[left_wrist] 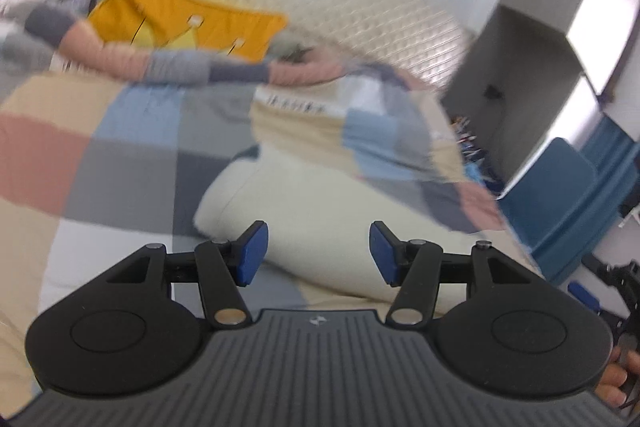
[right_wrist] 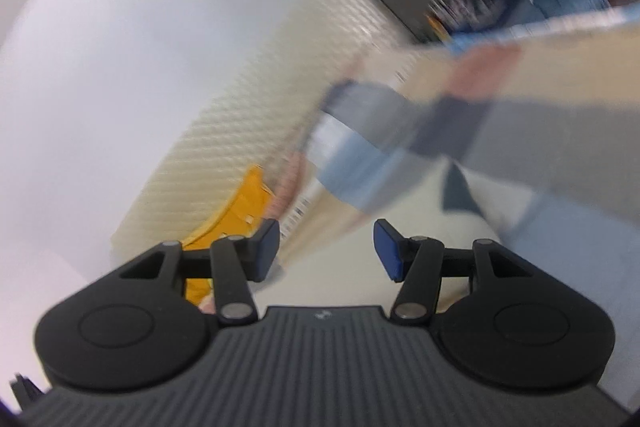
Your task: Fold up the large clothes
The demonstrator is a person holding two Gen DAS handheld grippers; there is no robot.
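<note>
Both the left claw [left_wrist: 318, 253] and right claw [right_wrist: 326, 249] are seen released, nothing gripped. The cream garment [left_wrist: 304, 211] is lying, probably half-folded, on the bed's patchwork blanket [left_wrist: 120, 147]; regrasping an edge is needed next.

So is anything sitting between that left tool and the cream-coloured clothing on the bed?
Nothing visible does. The left tool hangs open and empty, and the cream garment lies directly beyond its blue pads. The yellow cushion and the striped sleeve lie farther back on the patchwork bedspread, clear of that path.
</note>
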